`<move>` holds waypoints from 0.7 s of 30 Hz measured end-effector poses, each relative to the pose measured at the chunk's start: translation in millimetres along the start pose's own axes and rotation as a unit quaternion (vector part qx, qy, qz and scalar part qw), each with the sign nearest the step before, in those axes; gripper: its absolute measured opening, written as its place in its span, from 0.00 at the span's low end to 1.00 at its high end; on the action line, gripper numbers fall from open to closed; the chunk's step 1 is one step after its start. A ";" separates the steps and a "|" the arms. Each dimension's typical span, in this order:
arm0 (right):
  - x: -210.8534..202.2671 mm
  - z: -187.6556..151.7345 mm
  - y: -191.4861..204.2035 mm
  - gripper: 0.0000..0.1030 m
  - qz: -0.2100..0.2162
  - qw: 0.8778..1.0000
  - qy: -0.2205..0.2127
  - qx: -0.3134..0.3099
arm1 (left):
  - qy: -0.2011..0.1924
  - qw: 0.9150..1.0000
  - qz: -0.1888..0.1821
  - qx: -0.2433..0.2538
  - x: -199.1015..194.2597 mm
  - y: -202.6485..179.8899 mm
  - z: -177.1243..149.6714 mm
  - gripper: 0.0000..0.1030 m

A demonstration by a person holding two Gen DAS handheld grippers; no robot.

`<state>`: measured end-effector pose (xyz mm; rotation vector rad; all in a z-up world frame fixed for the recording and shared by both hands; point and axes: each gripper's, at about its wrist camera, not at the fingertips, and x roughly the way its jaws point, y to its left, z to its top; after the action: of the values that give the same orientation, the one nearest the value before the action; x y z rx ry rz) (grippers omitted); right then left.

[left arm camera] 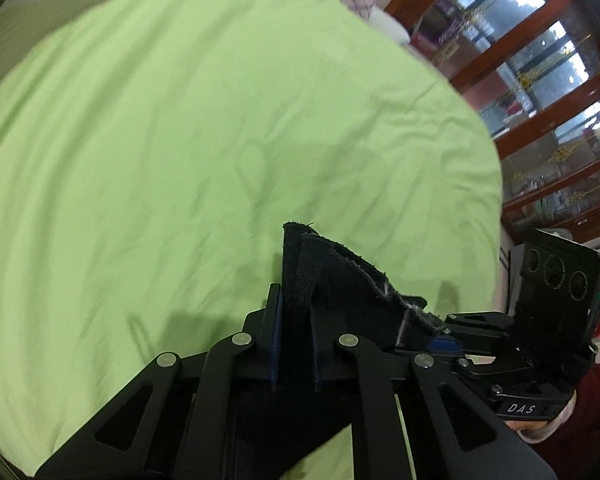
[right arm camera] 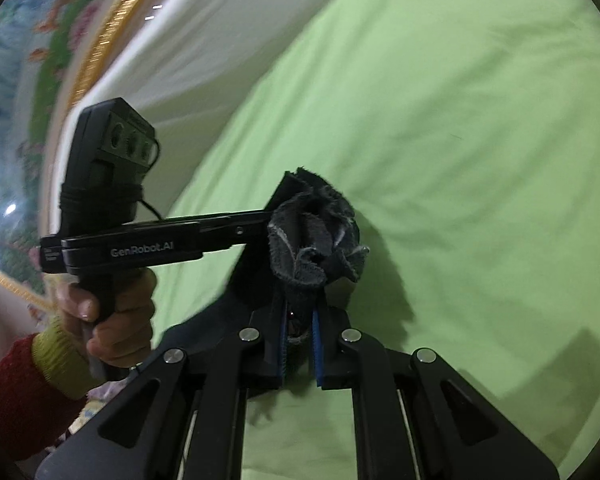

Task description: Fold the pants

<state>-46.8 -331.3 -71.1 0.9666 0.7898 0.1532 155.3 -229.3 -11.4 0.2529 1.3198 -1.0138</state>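
While both jaws clamp pants [left arm camera: 340,280], R view shows L hand [right arm camera: 108,320].

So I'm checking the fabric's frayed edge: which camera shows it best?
The right wrist view: the pants bunch with pale frayed edges facing the lens. The left wrist view shows them mostly side-on.

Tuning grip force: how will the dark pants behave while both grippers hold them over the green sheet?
Probably floppy: the pants bunch into soft folds above the right gripper. Likely not slippery: the frayed, fuzzy edge sits pinched in the left gripper. Unheld cloth should sag toward the green sheet.
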 end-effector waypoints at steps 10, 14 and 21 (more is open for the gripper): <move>8.7 -7.0 89.6 0.11 0.093 0.989 0.034 -0.109 | -0.087 0.995 0.000 -0.044 -102.4 19.9 -54.1 0.10; 29.0 -18.6 116.5 0.11 0.112 0.983 0.065 -0.134 | -0.115 0.990 0.005 -0.084 -124.5 36.6 -88.0 0.10; 74.4 -37.8 142.4 0.11 0.119 0.969 0.139 -0.166 | -0.138 0.979 0.019 -0.152 -137.7 70.3 -147.5 0.10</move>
<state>12.5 -189.5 -11.2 0.7245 0.8684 0.6233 118.5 -25.2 40.4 -0.0922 1.1911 -0.7703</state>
